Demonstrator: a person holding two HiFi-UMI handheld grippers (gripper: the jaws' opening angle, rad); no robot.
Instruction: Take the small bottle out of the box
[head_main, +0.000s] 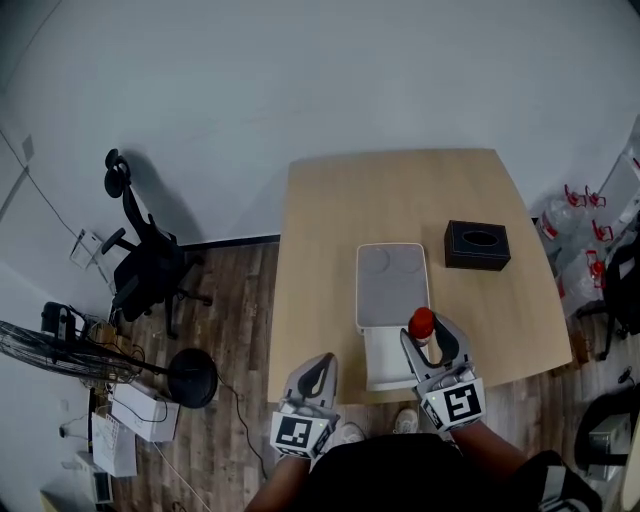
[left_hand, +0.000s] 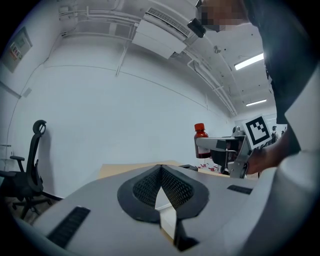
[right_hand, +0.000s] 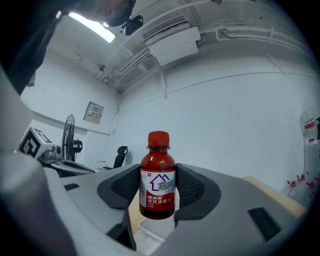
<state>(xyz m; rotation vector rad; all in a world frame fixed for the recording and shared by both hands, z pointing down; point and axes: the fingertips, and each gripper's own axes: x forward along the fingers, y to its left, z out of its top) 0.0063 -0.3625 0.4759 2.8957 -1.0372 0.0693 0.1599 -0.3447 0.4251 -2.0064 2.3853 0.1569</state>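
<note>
My right gripper (right_hand: 158, 186) is shut on the small bottle (right_hand: 158, 177), a dark red bottle with a red cap and a white label, held upright. In the head view this bottle (head_main: 423, 330) hangs in the right gripper (head_main: 430, 345) above the near right corner of the white box (head_main: 392, 258). The box lies open on the wooden table (head_main: 400, 190), its lid folded toward me. My left gripper (head_main: 315, 385) sits at the table's near edge, left of the box, its jaws shut with nothing between them. The left gripper view shows the bottle (left_hand: 200, 141) lifted in the air.
A black tissue box (head_main: 477, 245) rests on the table to the right of the white box. On the floor to the left stand an office chair (head_main: 145, 265), a fan (head_main: 60, 350) and some boxes. Water bottles (head_main: 565, 215) stand to the table's right.
</note>
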